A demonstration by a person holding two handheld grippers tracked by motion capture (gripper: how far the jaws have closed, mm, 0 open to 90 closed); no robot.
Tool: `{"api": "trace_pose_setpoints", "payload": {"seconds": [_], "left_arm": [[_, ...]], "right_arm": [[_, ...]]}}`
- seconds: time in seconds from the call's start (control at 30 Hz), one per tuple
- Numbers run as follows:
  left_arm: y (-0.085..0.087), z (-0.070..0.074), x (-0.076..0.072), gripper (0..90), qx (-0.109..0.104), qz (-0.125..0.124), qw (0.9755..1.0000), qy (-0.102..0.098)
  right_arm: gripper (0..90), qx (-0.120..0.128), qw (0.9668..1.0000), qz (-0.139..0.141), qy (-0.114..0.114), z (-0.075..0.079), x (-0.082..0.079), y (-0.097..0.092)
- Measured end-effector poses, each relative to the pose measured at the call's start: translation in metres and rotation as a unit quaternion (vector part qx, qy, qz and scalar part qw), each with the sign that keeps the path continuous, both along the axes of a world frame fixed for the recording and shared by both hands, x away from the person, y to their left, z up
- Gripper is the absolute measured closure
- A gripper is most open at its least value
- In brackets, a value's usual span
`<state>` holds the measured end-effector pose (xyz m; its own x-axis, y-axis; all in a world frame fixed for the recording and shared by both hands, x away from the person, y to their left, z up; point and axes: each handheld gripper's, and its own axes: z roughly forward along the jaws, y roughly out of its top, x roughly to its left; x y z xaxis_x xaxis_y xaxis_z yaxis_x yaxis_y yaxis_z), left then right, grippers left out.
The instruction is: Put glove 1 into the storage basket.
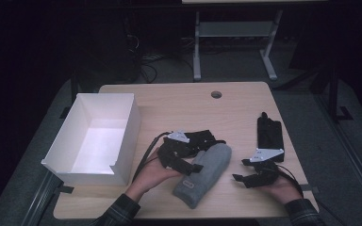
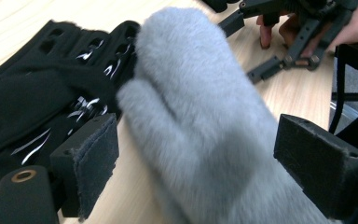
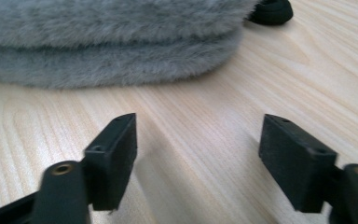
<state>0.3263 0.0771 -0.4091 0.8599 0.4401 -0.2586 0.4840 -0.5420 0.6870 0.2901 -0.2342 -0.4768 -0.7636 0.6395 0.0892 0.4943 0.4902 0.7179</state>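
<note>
The grey mitten (image 2: 200, 121) is thick, fluffy fleece, soft and matt, with a small sewn label near its cuff. Beside it the black glove (image 2: 37, 107) looks like smooth knit cloth with shiny silvery streaks. The desk (image 3: 205, 107) is pale wood-grain laminate, smooth with a faint sheen. The white box (image 1: 94, 136) looks like matt card. Fuzzy matt black pads face the hard plastic fingers (image 2: 95, 158).

Bare tabletop (image 1: 188, 101) behind grey mitten (image 1: 206, 173); white box (image 1: 96, 136) leftward.
</note>
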Motion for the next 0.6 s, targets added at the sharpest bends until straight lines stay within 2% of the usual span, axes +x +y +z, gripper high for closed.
{"api": "trace_pose_setpoints", "payload": {"seconds": [0.1,0.13,0.33,0.43,0.6], "left_arm": [[-0.008,-0.005,0.002,13.0,0.006,-0.003,1.0000,0.001],[-0.014,-0.009,0.003,13.0,0.013,-0.007,0.9999,0.003],[-0.024,-0.021,0.004,12.8,0.032,-0.005,0.9995,0.005],[-0.027,-0.033,0.004,12.7,0.053,-0.009,0.9985,0.008],[-0.032,-0.045,0.004,12.6,0.052,-0.021,0.9982,0.021]], "right_arm": [[21.7,-0.001,0.9999,0.001,-0.010,-0.002,-0.002,0.002],[18.8,-0.011,0.9996,0.008,-0.025,-0.004,-0.004,0.006],[17.7,-0.011,0.9996,0.006,-0.023,-0.004,-0.004,0.007],[17.7,-0.012,0.9997,0.005,-0.023,-0.004,-0.004,0.007],[17.7,-0.011,0.9997,0.005,-0.023,-0.004,-0.004,0.007]]}}
